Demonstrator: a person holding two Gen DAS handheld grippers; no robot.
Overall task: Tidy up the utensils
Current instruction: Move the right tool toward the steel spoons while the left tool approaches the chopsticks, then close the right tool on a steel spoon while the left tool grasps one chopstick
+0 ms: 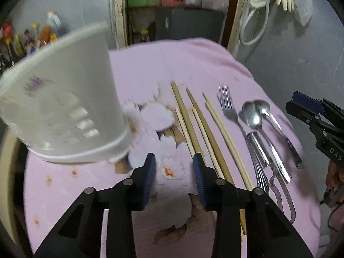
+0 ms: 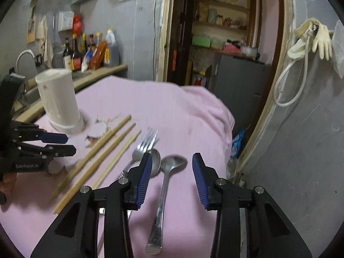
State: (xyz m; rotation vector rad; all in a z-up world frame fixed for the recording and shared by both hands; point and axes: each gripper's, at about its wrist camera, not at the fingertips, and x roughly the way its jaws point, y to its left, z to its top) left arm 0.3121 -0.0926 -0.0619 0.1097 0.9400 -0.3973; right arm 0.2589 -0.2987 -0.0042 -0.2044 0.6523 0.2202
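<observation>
A white plastic utensil holder point(image 1: 64, 103) stands upright at the table's left, also in the right wrist view point(image 2: 59, 101). Several wooden chopsticks point(image 1: 200, 133) lie side by side on the pink cloth, then a fork point(image 1: 230, 107) and two spoons point(image 1: 255, 116) to their right. My left gripper point(image 1: 174, 165) is open and empty, above the cloth between holder and chopsticks. My right gripper point(image 2: 172, 167) is open and empty, its fingers either side of a spoon point(image 2: 165, 185) below it; the fork point(image 2: 142, 148) and chopsticks point(image 2: 101, 157) lie to its left.
The pink cloth point(image 1: 185, 64) has torn patches showing wood. A peeler-like metal tool point(image 1: 281, 193) lies by the spoons. Bottles point(image 2: 90, 51) and a sink tap stand on the counter behind. A doorway and grey wall with hanging gloves point(image 2: 309, 36) are at right.
</observation>
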